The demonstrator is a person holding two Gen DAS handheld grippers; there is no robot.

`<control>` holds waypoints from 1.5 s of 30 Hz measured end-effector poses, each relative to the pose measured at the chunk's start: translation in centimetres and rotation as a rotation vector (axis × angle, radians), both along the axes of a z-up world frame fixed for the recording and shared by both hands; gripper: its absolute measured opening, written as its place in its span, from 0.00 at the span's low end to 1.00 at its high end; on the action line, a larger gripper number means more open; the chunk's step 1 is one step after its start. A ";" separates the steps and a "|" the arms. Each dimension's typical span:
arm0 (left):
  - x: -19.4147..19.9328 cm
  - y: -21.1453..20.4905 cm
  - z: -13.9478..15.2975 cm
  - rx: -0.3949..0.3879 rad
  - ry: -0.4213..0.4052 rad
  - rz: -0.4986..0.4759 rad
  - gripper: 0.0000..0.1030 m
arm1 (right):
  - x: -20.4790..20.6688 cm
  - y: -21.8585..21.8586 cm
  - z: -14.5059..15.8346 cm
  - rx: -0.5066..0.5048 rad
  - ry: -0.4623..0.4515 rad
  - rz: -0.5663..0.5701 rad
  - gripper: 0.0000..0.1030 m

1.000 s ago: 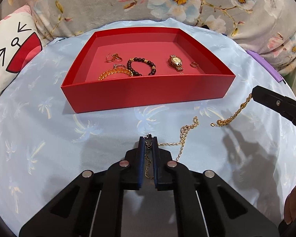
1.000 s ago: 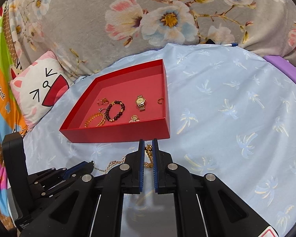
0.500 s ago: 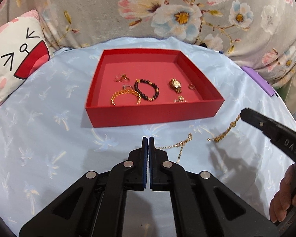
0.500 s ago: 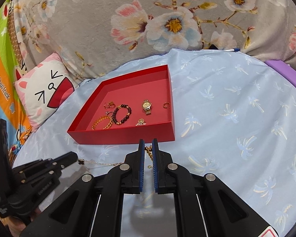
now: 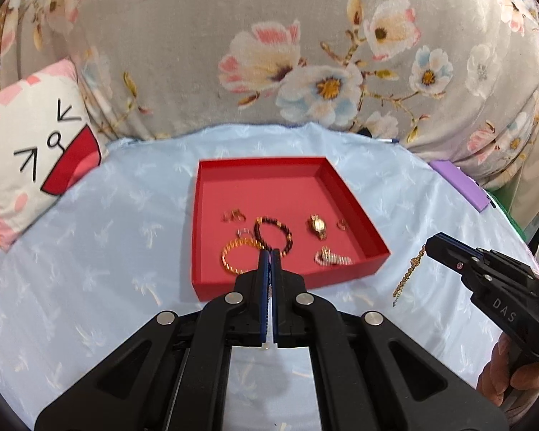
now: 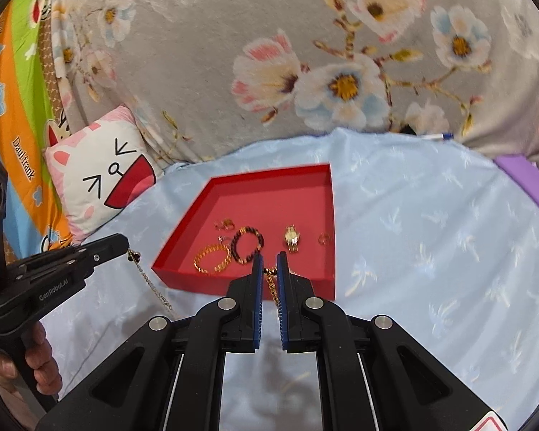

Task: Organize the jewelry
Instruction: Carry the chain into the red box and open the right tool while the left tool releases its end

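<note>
A red tray (image 5: 368, 231) (image 6: 327, 212) on the light blue cloth holds a gold bangle (image 5: 235, 259), a dark bead bracelet (image 5: 273, 234), a gold watch (image 5: 318, 226), rings and a sparkly piece (image 5: 330, 258). My left gripper (image 5: 269, 253) is shut on one end of a thin gold chain (image 6: 151, 282), which hangs from it in the air. My right gripper (image 6: 269, 264) is shut on the other end, a thicker gold chain (image 5: 408, 274) (image 6: 273, 287). Both grippers are raised just before the tray's near wall.
A cat-face pillow (image 5: 36, 165) lies at the left. A purple flat object (image 5: 460, 185) sits at the right edge of the cloth. Flowered grey fabric (image 5: 269, 54) rises behind. A striped cartoon cloth (image 6: 18, 107) is at far left.
Both grippers have lifted the chain off the cloth and risen, so the tray looks smaller and farther. The chain now hangs instead of lying on the cloth.
</note>
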State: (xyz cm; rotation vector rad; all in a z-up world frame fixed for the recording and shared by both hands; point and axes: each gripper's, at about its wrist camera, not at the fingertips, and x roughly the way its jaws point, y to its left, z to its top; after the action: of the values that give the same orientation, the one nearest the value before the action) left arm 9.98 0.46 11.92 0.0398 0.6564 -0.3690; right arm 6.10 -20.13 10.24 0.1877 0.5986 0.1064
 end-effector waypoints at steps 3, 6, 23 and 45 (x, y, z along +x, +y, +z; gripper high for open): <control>0.9 -0.3 1.6 0.011 -0.036 -0.001 0.00 | 0.9 0.5 1.8 -0.019 -0.034 0.019 0.06; 2.1 -0.5 3.1 0.008 -0.060 0.003 0.00 | 1.9 0.9 3.2 -0.034 -0.056 0.026 0.06; 9.8 -1.7 5.7 -0.011 -0.091 0.047 0.00 | 10.1 1.1 4.6 -0.034 -0.031 0.030 0.06; 17.0 -2.4 -0.4 0.042 0.000 0.091 0.00 | 18.8 -1.2 -2.3 -0.044 0.098 -0.040 0.06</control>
State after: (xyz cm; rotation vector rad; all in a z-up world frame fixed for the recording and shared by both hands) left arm 27.00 -1.91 11.51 0.0494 0.6631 -0.2676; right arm 24.90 -21.31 7.93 0.1631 0.6937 0.0453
